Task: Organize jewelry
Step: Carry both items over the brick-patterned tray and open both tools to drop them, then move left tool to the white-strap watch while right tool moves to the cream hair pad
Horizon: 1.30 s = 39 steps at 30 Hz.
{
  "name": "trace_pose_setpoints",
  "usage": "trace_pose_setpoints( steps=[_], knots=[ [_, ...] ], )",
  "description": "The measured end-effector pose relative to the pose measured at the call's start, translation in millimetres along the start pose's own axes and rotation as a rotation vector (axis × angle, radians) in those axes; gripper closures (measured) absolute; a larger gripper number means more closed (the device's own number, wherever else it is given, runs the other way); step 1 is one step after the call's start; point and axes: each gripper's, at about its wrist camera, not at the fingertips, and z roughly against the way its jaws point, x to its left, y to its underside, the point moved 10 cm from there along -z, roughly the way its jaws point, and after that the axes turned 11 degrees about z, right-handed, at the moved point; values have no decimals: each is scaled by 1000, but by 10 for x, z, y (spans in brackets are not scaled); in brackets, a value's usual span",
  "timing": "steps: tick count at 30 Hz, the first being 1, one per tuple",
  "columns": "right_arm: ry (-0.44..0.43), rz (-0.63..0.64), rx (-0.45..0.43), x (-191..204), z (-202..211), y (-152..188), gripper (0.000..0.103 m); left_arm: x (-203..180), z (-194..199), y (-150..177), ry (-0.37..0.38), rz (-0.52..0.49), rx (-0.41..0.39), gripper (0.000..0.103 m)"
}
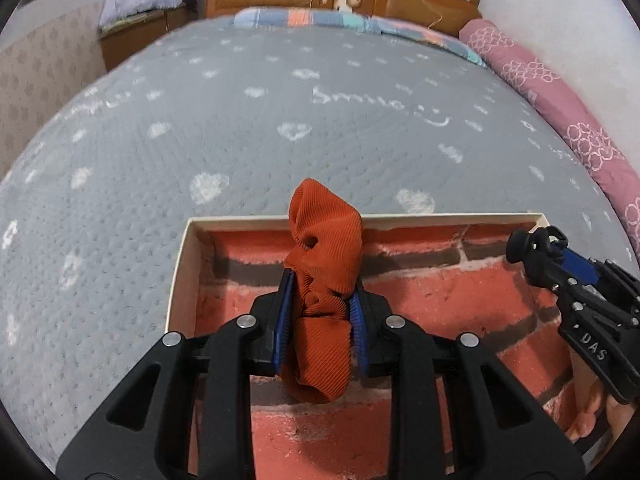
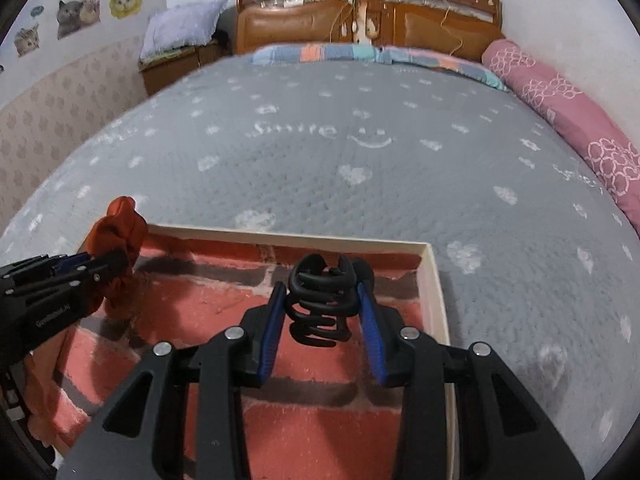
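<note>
Two grippers are up close to me, and each one has something in it. My left gripper (image 1: 320, 308) squeezes an orange scrunchie (image 1: 326, 248) between its blue pads. The soft cloth bunches up above the fingertips and hangs down below them. My right gripper (image 2: 323, 312) holds a black hair claw (image 2: 322, 300) between its blue pads. The pads press on both sides of the claw, and its curved teeth show between them.

Both grippers hang over a shallow box (image 1: 182, 264). The box has pale cream walls, and its floor looks like red bricks. In the left wrist view, the scrunchie is over the middle of the box, near the far wall. The claw is over the far right corner. In the right wrist view, the scrunchie is by the far left corner instead.

The box sits on a big bed with a grey blanket (image 2: 360, 160). White hearts and the word "Smile" are on the blanket. A long pink pillow (image 2: 560, 108) lies along the right side. Farther back are a striped pillow (image 2: 340, 54) and a brown wooden headboard (image 2: 360, 12).
</note>
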Motion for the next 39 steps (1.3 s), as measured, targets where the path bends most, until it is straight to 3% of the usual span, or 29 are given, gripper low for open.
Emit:
trace_pose_setpoints(
  steps=[5,11,12,14,16,21,23,29,39],
  knots=[
    [5,-12,84,-43,-169,77,66,-33,-97,25,-21,-25,40,76],
    [6,-11,102,-53,-191,103,64,-68,-155,98,-58,-62,66,58],
    [-2,-7,103,-43,-178,105,62,-66,-145,98,-64,-68,62,49],
    [-22,-12,84,-28,-109,95,44,-36,-60,97,-80,-80,36,35],
    [-9,-10,51,-45,40,75,42,-2,85,70,-79,-84,-13,19],
    [7,-1,-37,-70,511,35,33,100,561,129,-47,-89,-80,8],
    [24,17,-75,-61,737,30,28,163,784,167,-57,-103,-125,6],
    [44,14,-150,-10,1423,206,27,351,1495,390,-43,-118,-210,5],
    [64,-45,-199,171,2292,936,27,716,2466,1070,-53,-144,-292,5]
  ],
)
